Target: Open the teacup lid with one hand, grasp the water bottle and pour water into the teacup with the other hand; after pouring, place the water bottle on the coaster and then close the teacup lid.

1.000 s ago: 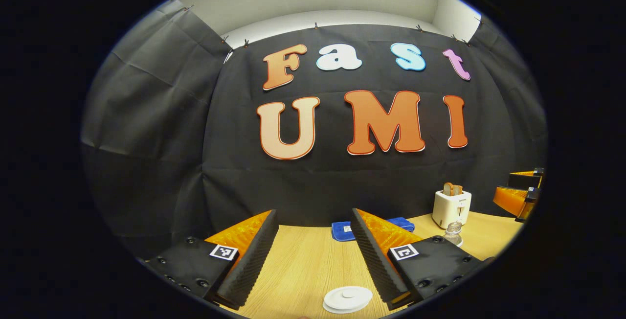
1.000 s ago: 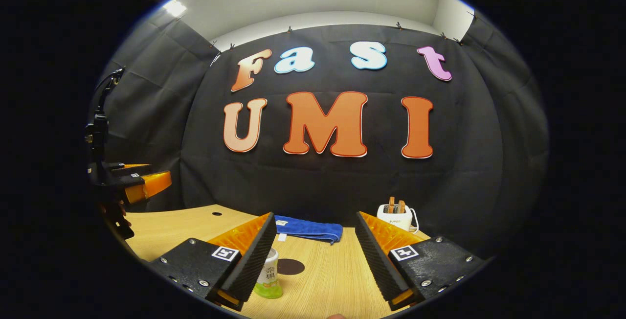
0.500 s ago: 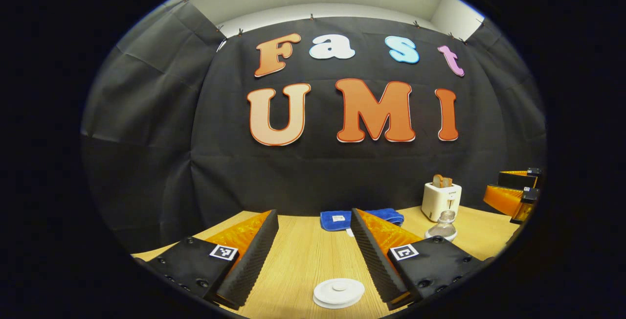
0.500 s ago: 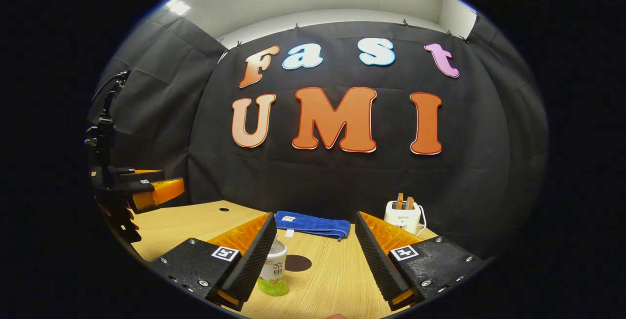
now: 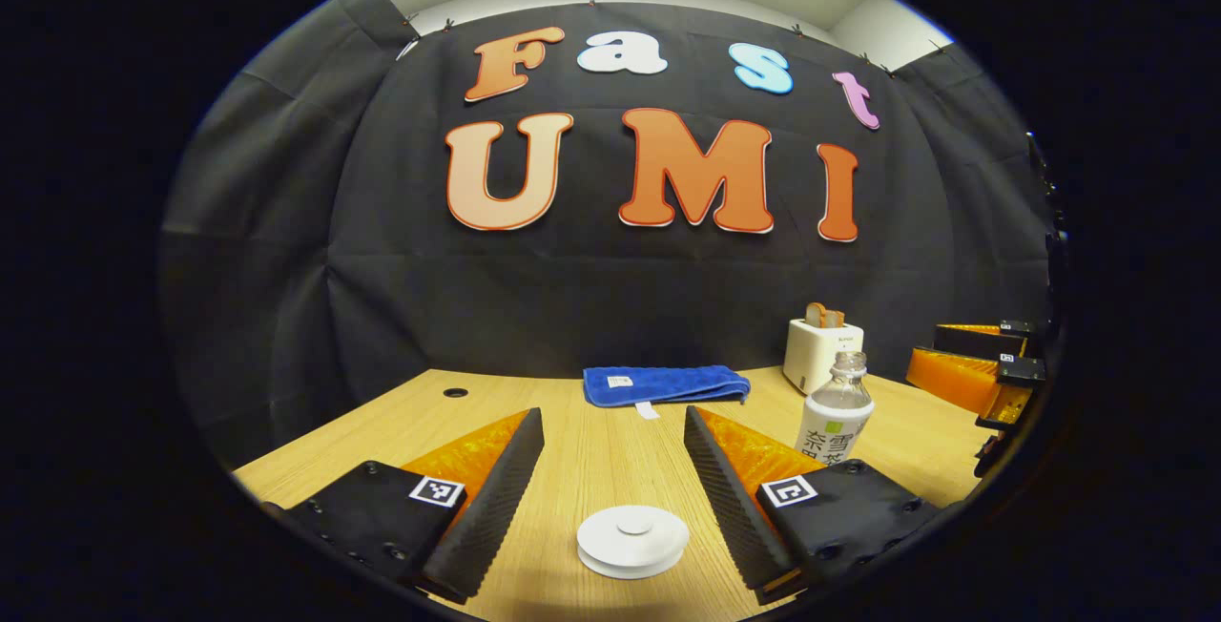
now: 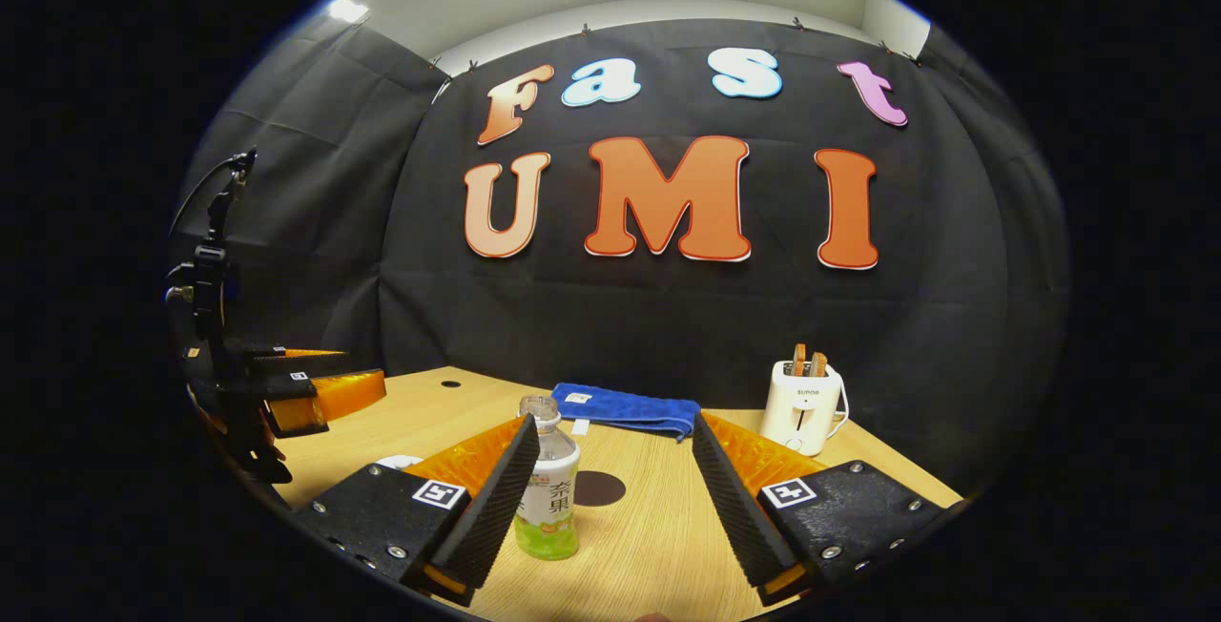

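The white round teacup lid (image 5: 632, 541) with a small knob lies on the wooden table, low between the fingers of my open left gripper (image 5: 610, 417), which touch nothing. The clear water bottle (image 5: 837, 407) with a green-printed label stands to the right, past the right finger. In the right gripper view the bottle (image 6: 548, 493) stands upright close to the left finger, which hides part of it. My right gripper (image 6: 614, 420) is open and not pressing on it. A dark round coaster (image 6: 599, 488) lies just behind the bottle.
A folded blue towel (image 5: 665, 383) lies at the table's back, with a white toaster (image 6: 804, 393) holding toast to its right. The other gripper (image 6: 305, 388) hovers at the left of the right gripper view. A small hole (image 5: 456, 392) marks the tabletop.
Both views now look lower, with more of the tabletop in sight. The bottle and the lid stand fuller in frame. Both grippers stay open.
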